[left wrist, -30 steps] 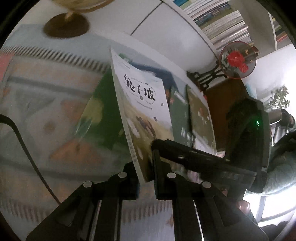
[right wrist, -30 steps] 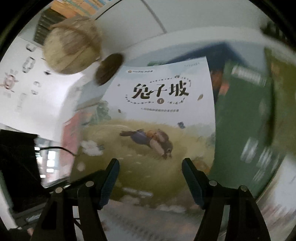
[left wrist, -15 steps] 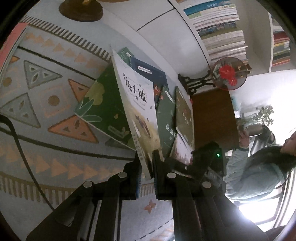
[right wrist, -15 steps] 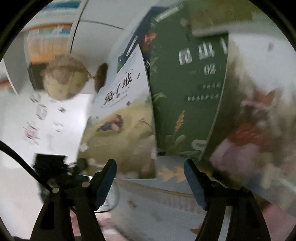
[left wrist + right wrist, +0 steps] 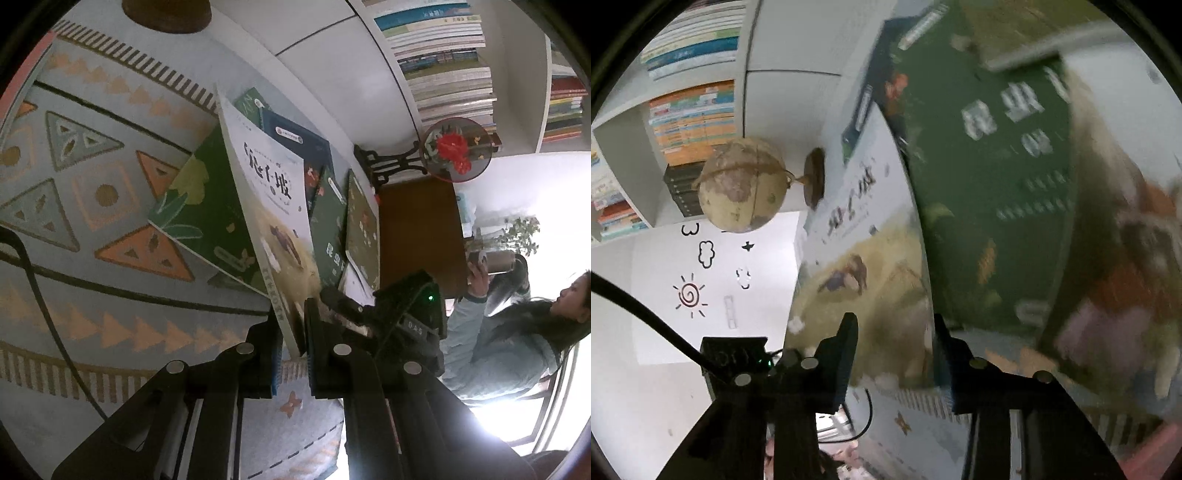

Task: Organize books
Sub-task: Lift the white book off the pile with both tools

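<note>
Currently the left gripper point(image 5: 294, 345) is clamped fully closed on the lower edge of the white book point(image 5: 271, 206), which stands tilted on edge above the patterned rug point(image 5: 92, 236). All positions below are given relative to the white book. Directly behind it, a green book with leaf artwork point(image 5: 207, 221) lies flat on the rug, partly covered. On its cover side, a dark blue book point(image 5: 314, 147), a green book with white characters point(image 5: 1008, 155) and another dark-covered book point(image 5: 364, 229) lie side by side. The right gripper point(image 5: 895, 347) is at the same lower edge, jaws closing, with the book's corner between them; pad contact cannot be confirmed because that view is blurred. A globe point(image 5: 744, 184) stands beyond the book's far end, on a round wooden base point(image 5: 814, 177).
</note>
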A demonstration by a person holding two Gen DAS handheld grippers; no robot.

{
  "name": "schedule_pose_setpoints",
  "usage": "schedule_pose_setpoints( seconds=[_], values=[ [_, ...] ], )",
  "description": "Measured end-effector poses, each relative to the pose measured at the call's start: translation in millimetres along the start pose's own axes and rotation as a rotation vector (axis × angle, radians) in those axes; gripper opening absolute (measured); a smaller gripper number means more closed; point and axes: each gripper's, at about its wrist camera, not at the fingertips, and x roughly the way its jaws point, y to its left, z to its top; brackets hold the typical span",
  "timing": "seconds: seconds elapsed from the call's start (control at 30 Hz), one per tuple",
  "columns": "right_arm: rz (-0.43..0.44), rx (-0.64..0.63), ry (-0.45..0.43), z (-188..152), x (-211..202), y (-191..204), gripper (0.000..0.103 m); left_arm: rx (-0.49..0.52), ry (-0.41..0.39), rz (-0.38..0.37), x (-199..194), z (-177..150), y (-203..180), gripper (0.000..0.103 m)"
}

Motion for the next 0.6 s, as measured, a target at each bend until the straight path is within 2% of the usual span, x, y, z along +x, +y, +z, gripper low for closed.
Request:
schedule_pose_setpoints(
  seconds=[0.1,0.2,0.3,0.37,0.5,0.6],
  values=[
    [-0.058,-0.039,-0.016,4.1,10.5,13.2,0.022,0.016,-0.015,0.047,-2.2,3.1,1.7,0.008],
    [-0.131,-0.132,-0.057,-0.5,11.1,32.0,0.018,0.085,-0.018,0.132,0.2,-1.1,-5.1,0.008],
    [-0.296,-0.316,-0.090,-16.2,10.5,59.7,0.018,0.196,-0.020,0.243,6.0,-12.0,-18.0,0.009],
    [-0.396,-0.433,-0.097,-30.2,15.1,77.3,0.018,0.241,-0.019,0.287,7.6,-18.2,-22.3,0.010],
    [-0.500,-0.570,-0.103,-56.5,18.7,94.9,0.018,0.288,-0.024,0.319,-1.9,-32.6,-24.5,0.011],
    [-0.521,-0.643,-0.110,-77.1,20.0,110.5,0.018,0.336,-0.051,0.352,-16.0,-47.6,-27.9,0.012]
  ],
)
